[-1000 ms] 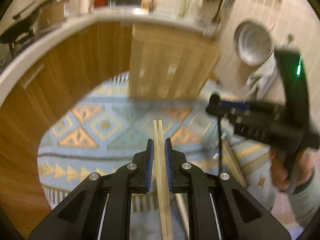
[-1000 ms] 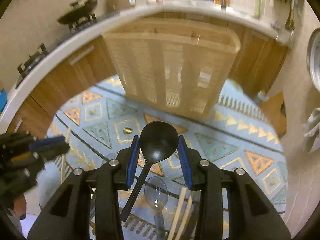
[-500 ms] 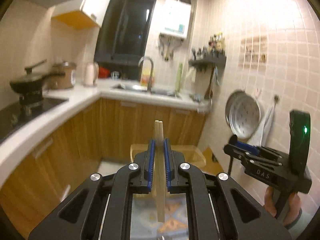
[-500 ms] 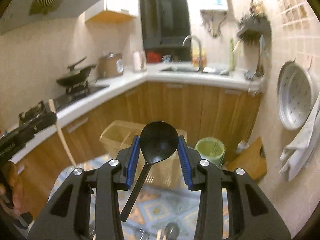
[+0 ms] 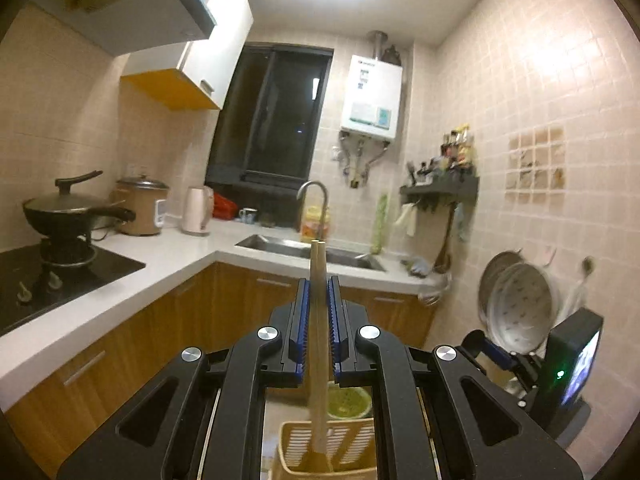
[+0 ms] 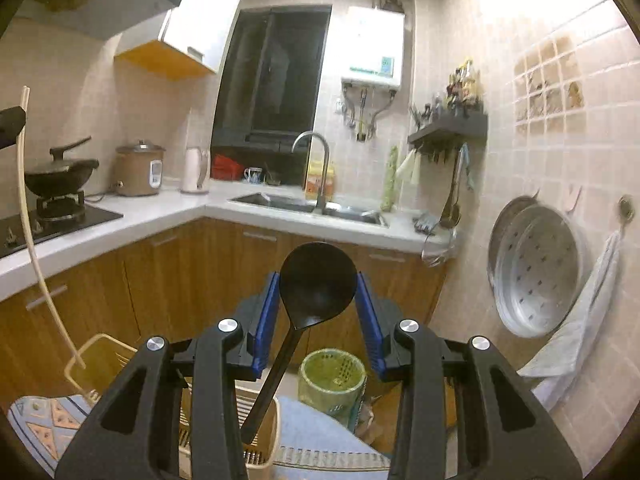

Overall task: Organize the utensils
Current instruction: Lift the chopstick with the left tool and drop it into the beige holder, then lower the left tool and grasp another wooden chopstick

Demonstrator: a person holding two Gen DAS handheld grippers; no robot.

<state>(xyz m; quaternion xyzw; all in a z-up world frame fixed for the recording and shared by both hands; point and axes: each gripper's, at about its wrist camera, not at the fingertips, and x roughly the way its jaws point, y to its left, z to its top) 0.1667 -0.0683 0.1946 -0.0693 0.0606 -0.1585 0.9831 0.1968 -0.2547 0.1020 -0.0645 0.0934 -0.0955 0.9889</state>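
Observation:
My left gripper is shut on a pair of pale wooden chopsticks. They stand upright between the blue pads, and their lower ends hang over a beige slotted basket. My right gripper is shut on a black plastic spoon, gripped at the bowl, with the handle slanting down to the left. In the right wrist view the left gripper shows at the left edge with the chopsticks hanging from it. The right gripper appears low on the right of the left wrist view.
A green perforated holder and the beige basket stand on a patterned rug. Ahead is an L-shaped white counter with a sink, faucet, kettle, rice cooker and wok. Steamer trays and a towel hang on the right wall.
Both grippers have risen and tilted up, from looking down at the rug and basket to facing the counter and window. The chopsticks and the spoon stay gripped.

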